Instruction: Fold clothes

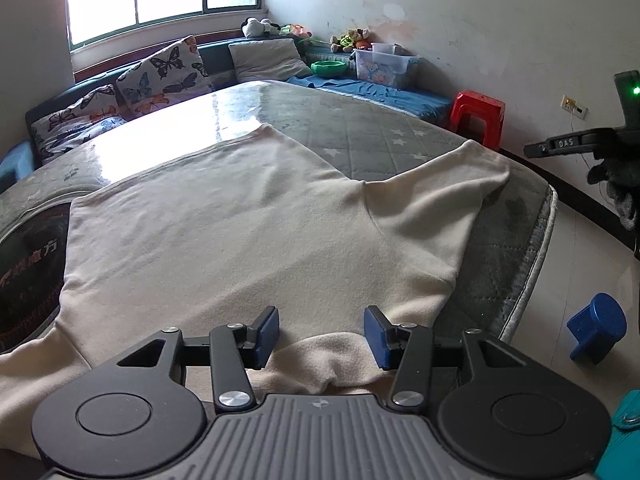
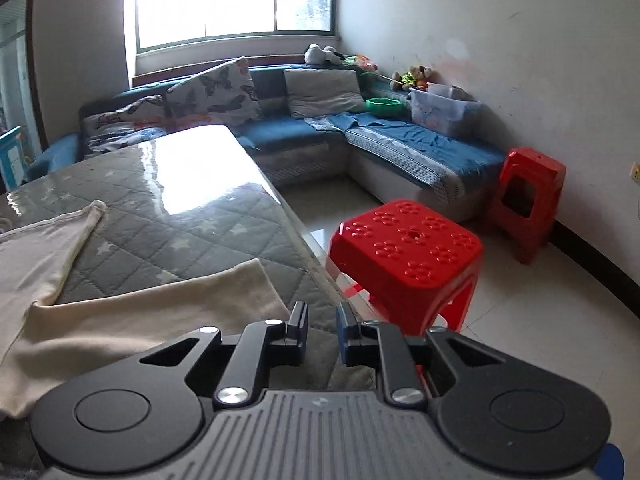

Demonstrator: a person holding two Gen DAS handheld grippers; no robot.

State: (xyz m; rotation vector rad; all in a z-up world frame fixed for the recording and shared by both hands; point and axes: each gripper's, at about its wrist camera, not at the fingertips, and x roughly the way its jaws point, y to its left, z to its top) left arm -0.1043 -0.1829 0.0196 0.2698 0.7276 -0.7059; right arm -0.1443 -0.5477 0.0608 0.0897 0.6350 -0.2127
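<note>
A cream long-sleeved top [image 1: 240,232] lies spread flat on the grey quilted table [image 1: 380,136]. One sleeve [image 1: 452,184] reaches toward the table's right edge. My left gripper [image 1: 322,334] is open just above the near edge of the top, with a fold of cream cloth [image 1: 320,364] between its blue pads, not clamped. In the right wrist view, my right gripper [image 2: 322,330] is open with a narrow gap and empty, above the table's right edge, just right of the sleeve end [image 2: 160,308]. The other gripper [image 1: 580,144] shows at the far right of the left wrist view.
A red stool [image 2: 408,252] stands right beside the table edge, with a second red stool [image 2: 528,196] by the wall. A blue sofa [image 2: 360,136] with cushions, toys and a plastic box lines the back. A blue object [image 1: 596,328] lies on the floor.
</note>
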